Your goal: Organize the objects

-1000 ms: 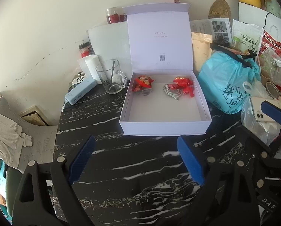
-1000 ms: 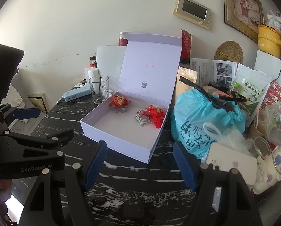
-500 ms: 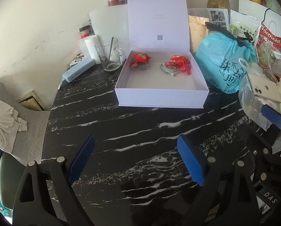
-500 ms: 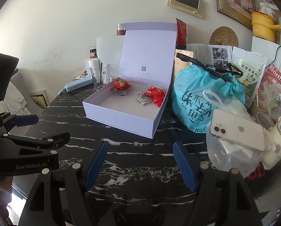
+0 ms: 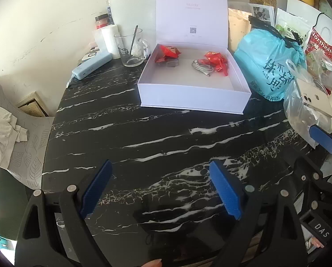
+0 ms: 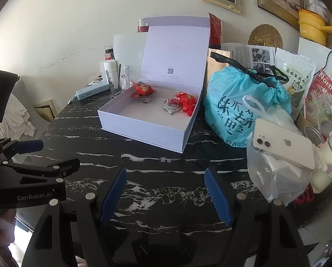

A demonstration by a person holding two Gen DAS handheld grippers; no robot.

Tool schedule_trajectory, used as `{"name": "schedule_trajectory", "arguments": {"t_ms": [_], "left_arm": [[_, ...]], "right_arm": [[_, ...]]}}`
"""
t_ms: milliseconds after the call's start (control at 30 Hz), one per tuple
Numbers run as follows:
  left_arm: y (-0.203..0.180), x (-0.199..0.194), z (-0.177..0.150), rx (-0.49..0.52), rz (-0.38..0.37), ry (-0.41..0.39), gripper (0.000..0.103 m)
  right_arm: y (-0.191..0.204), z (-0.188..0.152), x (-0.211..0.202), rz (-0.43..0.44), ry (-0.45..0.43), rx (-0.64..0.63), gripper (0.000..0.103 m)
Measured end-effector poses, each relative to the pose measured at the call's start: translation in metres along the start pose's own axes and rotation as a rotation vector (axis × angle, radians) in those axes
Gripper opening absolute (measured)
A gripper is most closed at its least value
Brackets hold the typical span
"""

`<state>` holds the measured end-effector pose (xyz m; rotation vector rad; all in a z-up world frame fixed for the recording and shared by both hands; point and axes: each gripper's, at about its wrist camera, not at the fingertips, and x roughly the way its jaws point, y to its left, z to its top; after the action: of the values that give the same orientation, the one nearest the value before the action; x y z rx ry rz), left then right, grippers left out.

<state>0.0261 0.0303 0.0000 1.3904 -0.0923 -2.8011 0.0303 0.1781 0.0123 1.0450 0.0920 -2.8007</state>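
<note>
An open lavender box (image 5: 195, 98) (image 6: 141, 129) stands on the black marble table (image 5: 143, 138) with its lid upright. Inside lie two red snack packets (image 5: 168, 52) (image 5: 215, 59) and a coiled white cable (image 5: 201, 66) (image 6: 170, 106). My left gripper (image 5: 159, 166) hangs open over bare table, well short of the box's front wall, with nothing between its blue pads. My right gripper (image 6: 165, 173) is also open and empty, on the near side of the box's right corner. The right wrist view shows the left gripper (image 6: 55, 153) at its left edge.
A glass mug (image 5: 132, 49) with a spoon and a blue power bank (image 5: 92, 65) sit left of the box. A teal plastic bag (image 5: 268, 62) (image 6: 235, 111) crowds its right side. A white phone (image 6: 283, 146) rests on a clear bag. A cloth-draped chair (image 5: 8, 129) stands beside the table's left edge.
Both grippers have sunk toward the table and drawn back a little, so the box sits higher and farther off in each view. Neither pair of jaws has changed its width.
</note>
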Motion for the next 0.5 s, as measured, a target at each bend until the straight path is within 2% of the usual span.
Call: {"name": "schedule_trajectory", "arguments": {"t_ms": [500], "left_arm": [[0.0038, 0.0003, 0.0021, -0.004, 0.000, 0.009, 0.089]], "right_arm": [[0.0021, 0.0052, 0.0045, -0.014, 0.011, -0.010, 0.074]]}}
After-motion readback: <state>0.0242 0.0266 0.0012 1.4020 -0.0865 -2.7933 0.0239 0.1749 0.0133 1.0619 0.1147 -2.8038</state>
